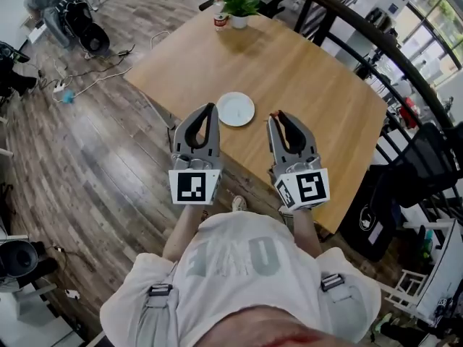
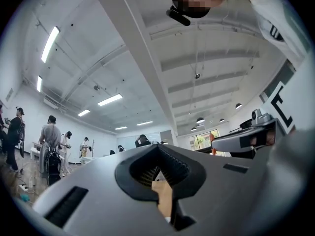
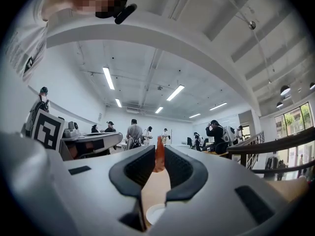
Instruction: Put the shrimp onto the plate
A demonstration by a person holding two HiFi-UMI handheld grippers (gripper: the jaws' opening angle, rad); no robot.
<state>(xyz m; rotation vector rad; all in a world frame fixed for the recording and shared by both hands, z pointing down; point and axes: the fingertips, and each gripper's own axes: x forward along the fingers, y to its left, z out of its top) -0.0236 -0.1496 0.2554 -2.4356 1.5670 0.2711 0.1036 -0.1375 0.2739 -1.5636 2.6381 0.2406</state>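
Since the shrimp (image 3: 159, 155) is already pinched between the jaws of my right gripper (image 1: 279, 117), the handling question is less about picking it up than about not losing it on the way. It stands upright between the ribbed pads right at their tips, a thin orange-red sliver with its upper end poking out above them, and in the head view it shows only as a small orange speck at the gripper's nose, above the near edge of the counter (image 1: 311, 71). I judge it to be very light, narrow and curved, probably smooth-skinned and a little yielding. A hold this far out on the tips could let it pivot or squirt free if I squeeze harder or swing fast. Whether it is real or a model I cannot tell. The thicker middle of the body would be the safest place to hold, not the tapering end, with a gentle, steady pinch. My left gripper (image 1: 211, 108) has its jaws together with nothing between them; only bare wood shows through the gap behind the tips. The plate (image 1: 236, 109) is white, shallow and bare, sitting close to the near edge of the counter, just ahead of and between my two grippers. Because the plate looks slick, I would open low over its middle so the shrimp does not skid off.
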